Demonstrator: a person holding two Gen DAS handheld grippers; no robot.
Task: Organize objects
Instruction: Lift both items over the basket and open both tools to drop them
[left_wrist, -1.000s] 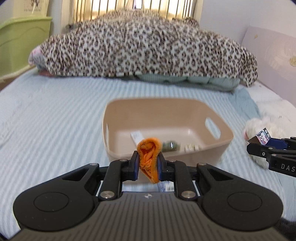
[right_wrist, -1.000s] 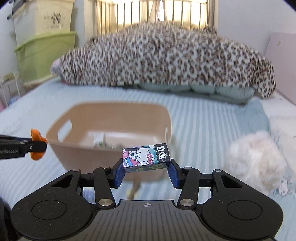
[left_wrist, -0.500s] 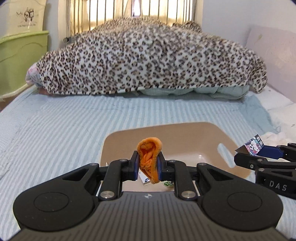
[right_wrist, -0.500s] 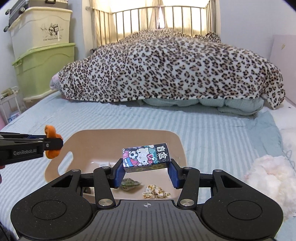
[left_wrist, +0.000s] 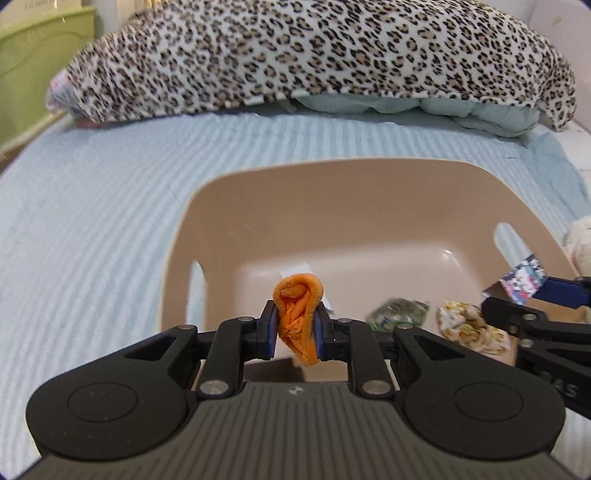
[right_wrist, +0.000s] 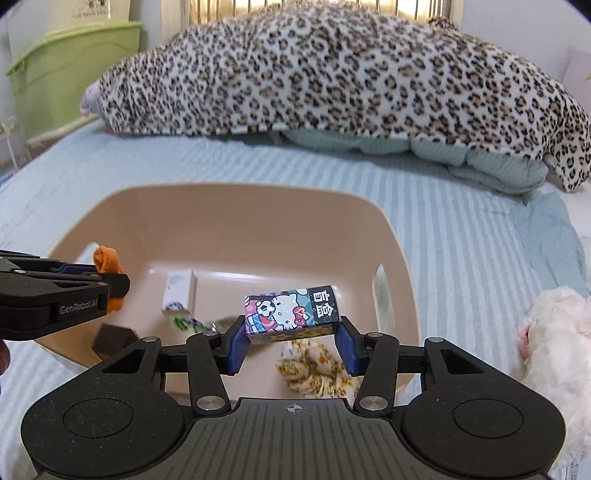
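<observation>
- Landmark: beige plastic basket with cut-out handles (left_wrist: 354, 192), sitting on the pale blue striped bedspread (left_wrist: 92, 192); both grippers hang over it.
- Left gripper (left_wrist: 295, 328): jaws clamped on a crumpled orange fabric piece (left_wrist: 298, 314), over the basket's near-left part. Also seen from the right wrist view as orange cloth (right_wrist: 105, 258) by the left handle slot.
- Orange piece: looks soft, light, squashy; it folds between the pads and its lower end droops below them. Mid-body pinch is fine, no crush risk. May cling to the pads on release.
- Right gripper (right_wrist: 291, 332): jaws clamped end to end on a small cartoon-printed cardboard box (right_wrist: 291, 312), over the basket's near-right part.
- Box: likely light, stiff but dentable, glossy so maybe a bit slippery. It sits slightly tilted in the grip; holding by the short ends works, flat faces would be steadier.
- Already inside the basket: white carton (right_wrist: 179, 291), green-and-white wrapper (left_wrist: 397, 314), yellow-patterned crumpled cloth (right_wrist: 314, 369), dark brown block (right_wrist: 110, 339) at the near-left wall.
- Outside the basket, to its right: white fluffy plush toy (right_wrist: 554, 339).
- Beyond the basket: leopard-print blanket (right_wrist: 332, 74).
</observation>
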